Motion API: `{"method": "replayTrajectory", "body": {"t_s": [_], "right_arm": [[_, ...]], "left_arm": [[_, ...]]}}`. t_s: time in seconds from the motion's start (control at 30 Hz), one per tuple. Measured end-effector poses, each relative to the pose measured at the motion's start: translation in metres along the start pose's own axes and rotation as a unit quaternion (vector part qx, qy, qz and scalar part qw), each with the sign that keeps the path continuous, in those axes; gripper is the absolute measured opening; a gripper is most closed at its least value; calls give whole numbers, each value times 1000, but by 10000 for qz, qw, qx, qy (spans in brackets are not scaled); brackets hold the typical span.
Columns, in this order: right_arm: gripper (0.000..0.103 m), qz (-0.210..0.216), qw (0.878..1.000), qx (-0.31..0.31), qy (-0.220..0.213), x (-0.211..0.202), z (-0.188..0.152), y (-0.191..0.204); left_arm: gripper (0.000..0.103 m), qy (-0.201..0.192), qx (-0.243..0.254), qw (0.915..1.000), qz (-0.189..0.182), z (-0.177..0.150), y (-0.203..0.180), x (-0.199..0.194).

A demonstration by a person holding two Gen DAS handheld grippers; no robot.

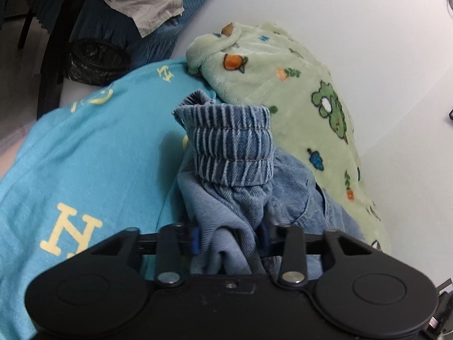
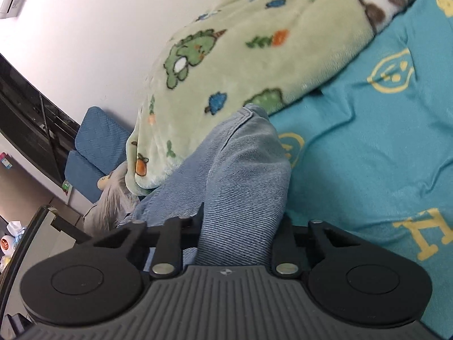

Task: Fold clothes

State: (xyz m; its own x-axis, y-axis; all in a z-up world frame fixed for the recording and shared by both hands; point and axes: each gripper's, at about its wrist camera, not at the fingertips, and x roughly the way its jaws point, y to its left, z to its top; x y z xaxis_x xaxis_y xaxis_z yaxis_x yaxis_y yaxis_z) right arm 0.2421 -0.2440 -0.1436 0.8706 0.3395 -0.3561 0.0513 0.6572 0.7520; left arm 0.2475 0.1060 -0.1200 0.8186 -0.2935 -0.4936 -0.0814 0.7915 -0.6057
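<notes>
A pair of blue denim jeans [image 1: 235, 144] lies bunched on a turquoise bedsheet [image 1: 85, 147] with yellow letters. Its ribbed elastic waistband stands up in the left wrist view. My left gripper [image 1: 229, 243] is shut on a gathered fold of the denim just below that waistband. In the right wrist view a lighter stretch of the jeans [image 2: 243, 170] runs away from me over the bedsheet [image 2: 368, 141]. My right gripper [image 2: 237, 235] is shut on this stretch, and the cloth fills the gap between its fingers. The fingertips of both grippers are hidden by fabric.
A pale green fleece blanket [image 1: 283, 85] with cartoon prints lies heaped behind the jeans against a white wall [image 1: 354, 14]; the blanket [image 2: 240, 42] overlaps the denim. A black bin bag [image 1: 93, 59] and a dark chair frame [image 1: 56, 42] stand beyond the bed. A blue cushion [image 2: 93, 147] sits left.
</notes>
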Motion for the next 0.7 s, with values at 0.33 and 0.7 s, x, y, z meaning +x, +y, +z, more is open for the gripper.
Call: {"method": "replayTrajectory", "body": {"t_s": [0.33, 0.7], "right_arm": [[23, -163, 9963, -767, -353, -54, 14, 63], [23, -393, 9891, -1024, -987, -179, 43, 98]], "left_arm": [[23, -194, 31, 9996, -191, 5, -36, -56], [24, 97, 511, 9927, -1086, -7, -126, -115]]}}
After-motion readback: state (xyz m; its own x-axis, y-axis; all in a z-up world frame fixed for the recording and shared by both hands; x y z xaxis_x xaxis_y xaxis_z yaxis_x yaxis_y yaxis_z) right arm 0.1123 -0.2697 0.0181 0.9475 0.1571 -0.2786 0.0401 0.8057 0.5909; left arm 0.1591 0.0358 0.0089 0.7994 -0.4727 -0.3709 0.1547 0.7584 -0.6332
